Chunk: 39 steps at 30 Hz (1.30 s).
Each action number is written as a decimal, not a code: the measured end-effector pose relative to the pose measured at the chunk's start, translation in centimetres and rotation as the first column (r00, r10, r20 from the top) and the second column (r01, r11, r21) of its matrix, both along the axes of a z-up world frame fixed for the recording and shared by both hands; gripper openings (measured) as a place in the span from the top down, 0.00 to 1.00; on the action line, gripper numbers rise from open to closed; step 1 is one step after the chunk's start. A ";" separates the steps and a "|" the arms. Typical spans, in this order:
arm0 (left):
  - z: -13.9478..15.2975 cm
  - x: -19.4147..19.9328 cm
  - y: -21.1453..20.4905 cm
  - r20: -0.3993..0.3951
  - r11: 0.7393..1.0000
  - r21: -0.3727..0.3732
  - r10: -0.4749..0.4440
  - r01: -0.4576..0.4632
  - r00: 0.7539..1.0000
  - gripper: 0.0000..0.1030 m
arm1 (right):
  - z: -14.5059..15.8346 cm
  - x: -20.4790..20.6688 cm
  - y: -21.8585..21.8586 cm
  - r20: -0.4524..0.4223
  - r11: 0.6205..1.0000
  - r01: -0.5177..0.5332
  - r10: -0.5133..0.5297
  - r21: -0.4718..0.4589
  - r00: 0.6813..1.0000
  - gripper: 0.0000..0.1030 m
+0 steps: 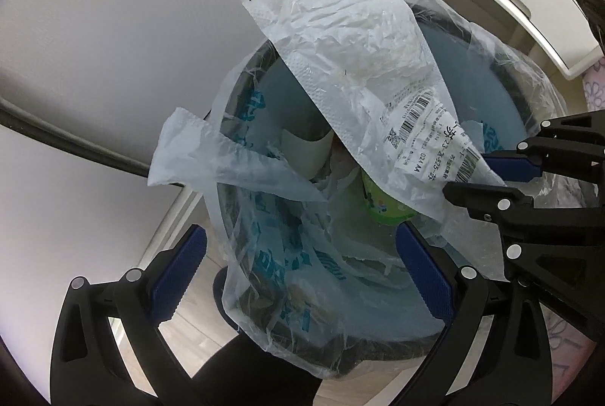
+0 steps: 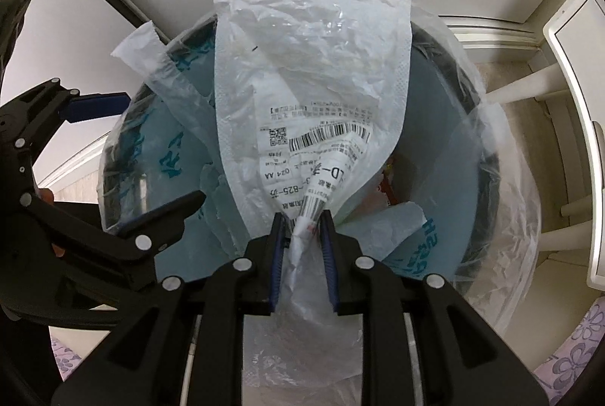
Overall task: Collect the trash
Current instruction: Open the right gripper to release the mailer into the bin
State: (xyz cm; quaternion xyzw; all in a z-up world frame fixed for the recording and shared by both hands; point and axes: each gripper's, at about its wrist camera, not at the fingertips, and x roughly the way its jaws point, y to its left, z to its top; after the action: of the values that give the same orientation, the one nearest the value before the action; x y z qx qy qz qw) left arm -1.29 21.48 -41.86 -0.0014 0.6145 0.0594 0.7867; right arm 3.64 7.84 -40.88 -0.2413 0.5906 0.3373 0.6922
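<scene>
Your left tool [image 1: 298,247] hangs wide open and empty over the bin's [image 1: 487,39] near rim, a grey wall [image 1: 94,27] to its left. Your right tool [image 2: 302,232] pinches the wrapper [image 2: 314,65] over the lined bin, white furniture [image 2: 567,39] on pale floor [image 2: 529,84] at right.

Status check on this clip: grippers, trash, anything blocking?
Right hand-held gripper pinching plastic wrapper over lined bin. Left hand-held gripper open, empty, at bin rim. Loose liner flap drapes across opening.

Translucent white packaging bag [image 2: 310,73], teal-printed bin liner [image 2: 427,239], green cup [image 1: 382,205].
</scene>
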 end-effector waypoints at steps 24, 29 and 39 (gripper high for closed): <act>4.8 -2.0 -0.1 0.119 1.000 0.023 -0.016 0.013 0.993 0.06 | 6.5 -0.6 -2.6 0.313 0.995 0.086 -0.097 0.048 0.945 0.07; 5.5 -2.1 -0.8 0.135 1.000 0.015 -0.028 0.026 0.991 0.06 | 8.0 -0.1 -3.9 0.322 0.990 0.121 -0.139 0.076 0.936 0.07; 7.9 -2.5 -1.1 0.176 1.000 -0.017 0.006 -0.003 0.984 0.06 | 11.0 -0.3 -5.5 0.336 0.975 0.153 -0.200 0.159 0.920 0.07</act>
State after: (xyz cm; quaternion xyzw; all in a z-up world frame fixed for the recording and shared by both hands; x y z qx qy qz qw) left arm -3.78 20.35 -33.99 -0.0146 0.5428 0.0559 0.8379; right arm 3.33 2.37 -29.91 -0.1975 0.4543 0.2628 0.8280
